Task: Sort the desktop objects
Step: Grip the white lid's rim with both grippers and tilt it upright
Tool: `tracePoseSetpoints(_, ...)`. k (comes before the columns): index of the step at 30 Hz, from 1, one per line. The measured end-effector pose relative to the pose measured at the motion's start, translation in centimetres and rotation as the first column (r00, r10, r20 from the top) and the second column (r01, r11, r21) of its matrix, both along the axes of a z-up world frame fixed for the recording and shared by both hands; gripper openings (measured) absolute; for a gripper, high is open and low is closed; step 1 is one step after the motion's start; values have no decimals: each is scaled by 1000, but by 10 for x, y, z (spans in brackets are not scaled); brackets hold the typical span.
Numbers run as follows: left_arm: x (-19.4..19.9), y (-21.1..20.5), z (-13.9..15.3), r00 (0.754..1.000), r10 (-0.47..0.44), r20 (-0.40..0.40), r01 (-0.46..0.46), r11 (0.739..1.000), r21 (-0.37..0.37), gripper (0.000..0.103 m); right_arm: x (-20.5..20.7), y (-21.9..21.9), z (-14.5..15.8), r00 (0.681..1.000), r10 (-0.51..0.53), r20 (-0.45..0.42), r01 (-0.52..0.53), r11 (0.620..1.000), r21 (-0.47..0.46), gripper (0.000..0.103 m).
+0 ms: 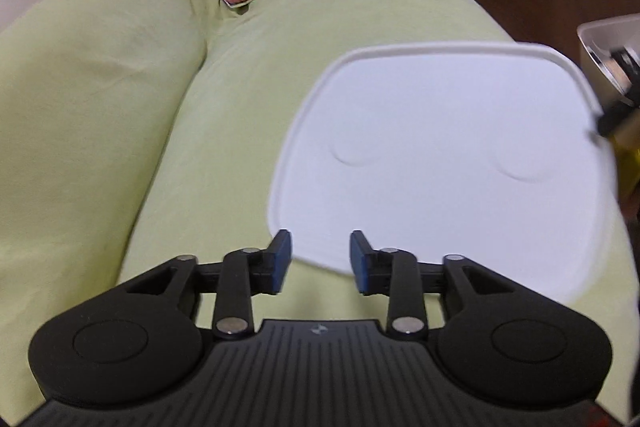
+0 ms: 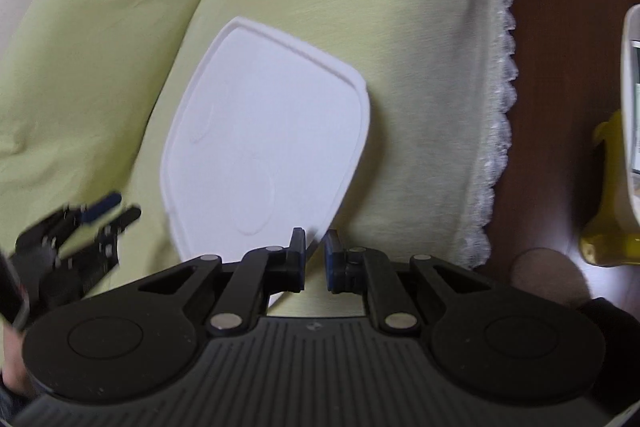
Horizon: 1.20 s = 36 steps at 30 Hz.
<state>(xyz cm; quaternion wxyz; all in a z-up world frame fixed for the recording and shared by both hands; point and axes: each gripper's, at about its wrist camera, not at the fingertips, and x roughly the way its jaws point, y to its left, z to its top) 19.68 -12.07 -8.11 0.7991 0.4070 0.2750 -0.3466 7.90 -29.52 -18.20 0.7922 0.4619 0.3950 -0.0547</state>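
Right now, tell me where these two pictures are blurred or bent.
Left wrist view: fisheye curves the green cover; the white lid smears at its right edge, and the box beyond is blurred. Right wrist view: the left gripper is motion-streaked at lower left; the lace trim bows outward.

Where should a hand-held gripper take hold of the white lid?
By its raised rim, probably at the near corner by the right hand-held gripper. The lid lies flat on the green cover, so only the thin edge fits between the fingers; come in low and level from the side, not from above.
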Motion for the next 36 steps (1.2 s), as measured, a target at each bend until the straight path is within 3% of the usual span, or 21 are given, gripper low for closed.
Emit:
tracePoseSetpoints(1,12,-3,-3,1000,-4,-18,4,1000,-15,55,-2,-4,-1,1000,-5,7,5,1000,0,9)
tracePoseSetpoints(7,63,-23,-29,996,-32,-79,32,999,-6,62,-5,-26,-4,999,-26,44,26,1000,1,13)
tracePoseSetpoints(9,76,-23,-30,995,-32,-94,29,999,-36,71,-4,-33,-10,998,-52,42,50,998,30,16)
tracePoseSetpoints(13,100,-17,-29,979,-25,-202,7,996,-90,74,1,-35,-13,997,-63,55,59,995,80,17)
tracePoseSetpoints(18,120,-1,-31,938,-10,-347,-49,986,-160,73,11,-26,-15,999,-41,32,38,995,92,21)
tracePoseSetpoints(21,124,7,-33,907,-12,-421,-78,978,-195,59,13,-24,-14,999,-32,25,30,995,90,21)
tracePoseSetpoints(30,98,24,-43,883,14,-470,-102,981,-162,57,12,-32,-12,998,-62,33,61,997,52,27)
tracePoseSetpoints(36,73,59,-46,833,25,-553,-133,979,-156,56,19,-41,-5,994,-27,102,24,999,25,27)
